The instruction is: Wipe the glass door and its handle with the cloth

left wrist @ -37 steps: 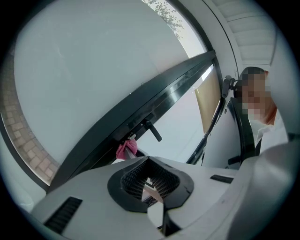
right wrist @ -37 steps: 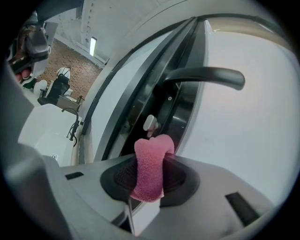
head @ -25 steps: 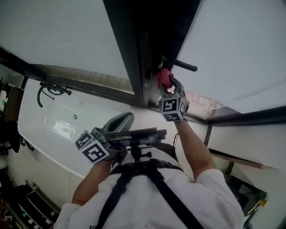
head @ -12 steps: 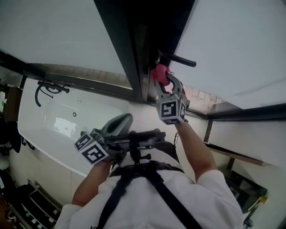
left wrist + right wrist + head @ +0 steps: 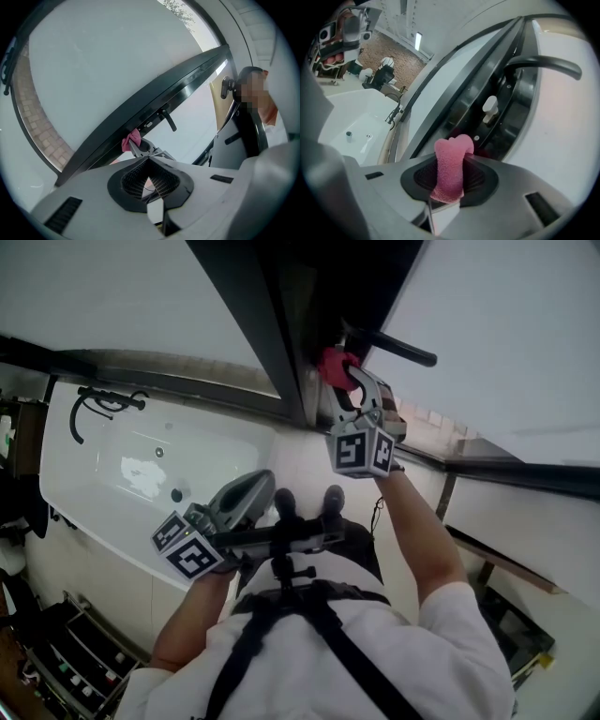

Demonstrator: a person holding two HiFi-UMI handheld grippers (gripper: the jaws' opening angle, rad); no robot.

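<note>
You are pinching the pink cloth [image 5: 451, 168] in the right tongs [image 5: 349, 381], both pads clamped on it, with a folded end sticking out past the tips. The right gripper view is showing that end up by the dark frame [image 5: 459, 112], just below a small white knob [image 5: 489, 105]. The black handle [image 5: 543, 64] is arching above and to the right, apart from the cloth. Whether the cloth is touching the frame is not clear there. The head view is giving you what that view misses: your right arm is stretching up to the door, and the cloth is sitting at the root of the handle, between the frame and the pale glass door [image 5: 506, 324].

You are holding the left tongs [image 5: 258, 488] low near your chest, closed on nothing; the left gripper view is showing their pads meeting at the tips. That view is also looking up at the right tongs from below, with the cloth at the frame's edge and the handle jutting out just past it.

Below and to the left, the white bathtub [image 5: 122, 474] is lying well apart from both tongs, with a tap [image 5: 98, 407] at its far rim. The pane is spreading wide and flat to the right of the handle.
</note>
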